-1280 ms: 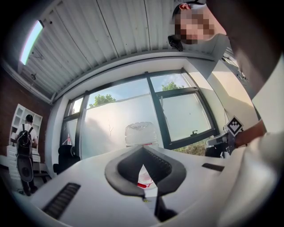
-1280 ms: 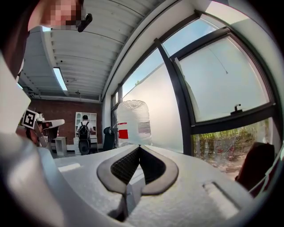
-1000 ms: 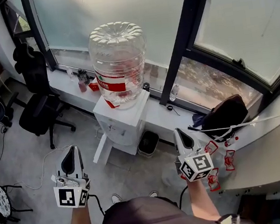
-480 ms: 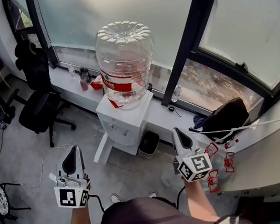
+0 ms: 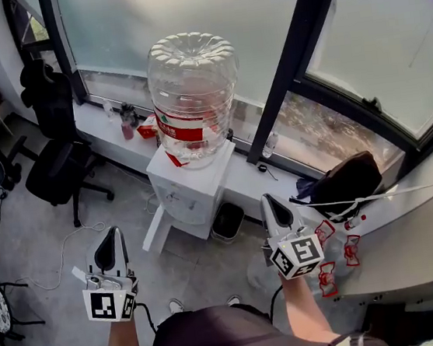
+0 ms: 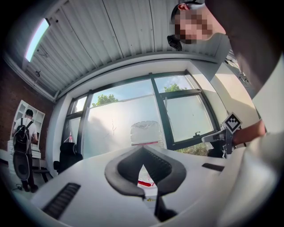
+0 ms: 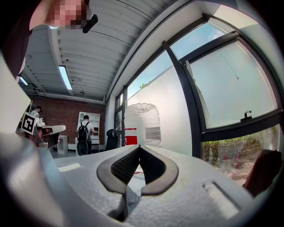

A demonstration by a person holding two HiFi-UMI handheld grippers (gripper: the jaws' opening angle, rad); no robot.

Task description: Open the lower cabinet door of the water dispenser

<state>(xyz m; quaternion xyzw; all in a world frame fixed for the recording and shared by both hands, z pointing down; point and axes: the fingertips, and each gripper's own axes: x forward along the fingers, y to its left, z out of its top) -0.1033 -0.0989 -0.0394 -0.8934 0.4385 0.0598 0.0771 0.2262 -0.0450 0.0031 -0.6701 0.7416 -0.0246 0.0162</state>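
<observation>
Both tongs clenched, nothing between the jaws. The left gripper (image 5: 114, 232) and right gripper (image 5: 268, 201) sit well short of the water dispenser (image 5: 189, 187), which stands ahead, between them, against the window ledge (image 5: 101, 127). White box body, big clear bottle (image 5: 193, 93) with red label on top — lower cabinet door can't be made out from above

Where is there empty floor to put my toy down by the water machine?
The bare floor in front of the dispenser is free. So is the strip between the chair and the dispenser, apart from a cable. It is crowded right of the dispenser by the bin, and on the sill by the small bottles.
</observation>
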